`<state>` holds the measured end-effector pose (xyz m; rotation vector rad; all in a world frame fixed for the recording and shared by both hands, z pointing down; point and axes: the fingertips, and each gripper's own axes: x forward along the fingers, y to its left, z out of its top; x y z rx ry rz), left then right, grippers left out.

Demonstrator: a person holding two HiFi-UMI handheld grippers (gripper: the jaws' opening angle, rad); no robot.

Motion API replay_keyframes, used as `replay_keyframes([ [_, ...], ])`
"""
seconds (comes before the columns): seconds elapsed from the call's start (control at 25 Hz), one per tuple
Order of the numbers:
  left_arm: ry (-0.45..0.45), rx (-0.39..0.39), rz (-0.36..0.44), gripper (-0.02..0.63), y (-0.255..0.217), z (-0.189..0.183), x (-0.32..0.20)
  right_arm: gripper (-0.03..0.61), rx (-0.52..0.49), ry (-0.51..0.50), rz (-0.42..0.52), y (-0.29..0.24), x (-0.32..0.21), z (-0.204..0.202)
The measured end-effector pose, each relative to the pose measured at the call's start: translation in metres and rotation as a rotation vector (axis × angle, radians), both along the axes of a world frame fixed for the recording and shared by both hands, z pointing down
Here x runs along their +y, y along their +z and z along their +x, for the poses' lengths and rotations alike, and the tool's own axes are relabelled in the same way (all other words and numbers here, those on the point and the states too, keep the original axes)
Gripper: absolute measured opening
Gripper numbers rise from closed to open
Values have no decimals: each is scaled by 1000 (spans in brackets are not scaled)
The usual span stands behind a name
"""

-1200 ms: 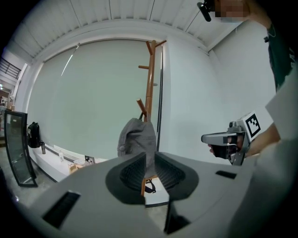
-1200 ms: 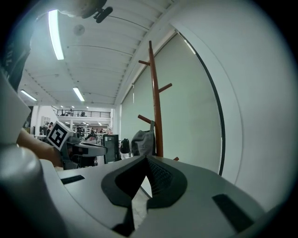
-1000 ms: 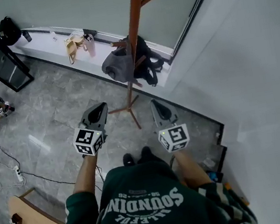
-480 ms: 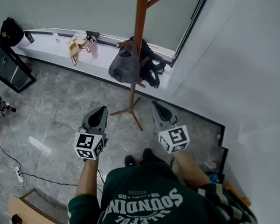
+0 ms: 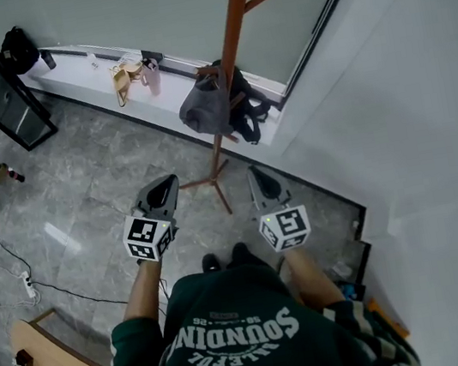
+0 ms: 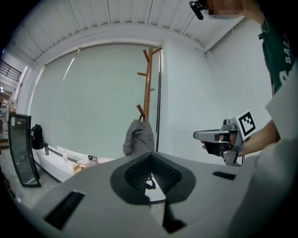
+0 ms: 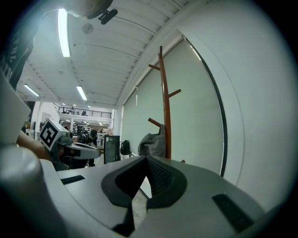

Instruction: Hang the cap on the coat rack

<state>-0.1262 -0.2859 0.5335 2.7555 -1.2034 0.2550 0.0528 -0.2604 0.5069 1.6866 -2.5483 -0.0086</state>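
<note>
A grey cap hangs on a lower peg of the wooden coat rack, in front of a black bag. Both grippers are held low, side by side, short of the rack's feet. My left gripper and right gripper point toward the rack, jaws together and empty. The left gripper view has the cap and rack ahead and the right gripper to the side. From the right gripper view I see the cap, the rack and the left gripper.
A white window ledge carries small items and a black bag. A black cabinet stands at the left. A cable and power strip lie on the grey floor, near a wooden bench. A white wall closes the right.
The head view shifted slightly, so rack and cap sit a little higher and further right. Both grippers stay in about the same place. A person at the far left edge moved.
</note>
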Motion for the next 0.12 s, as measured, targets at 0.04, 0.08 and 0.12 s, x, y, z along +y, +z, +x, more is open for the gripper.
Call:
replay_keyframes([
  [0.04,4,0,1,2,0,1,1,-2,1,0,-5,1,1,0],
  [0.08,7,-1,3,0,0,1,2,-2,1,0,-12,1,2,-1],
  [0.12,10,-2,5,1,0,2,3,-2,0,0,-21,2,3,-2],
])
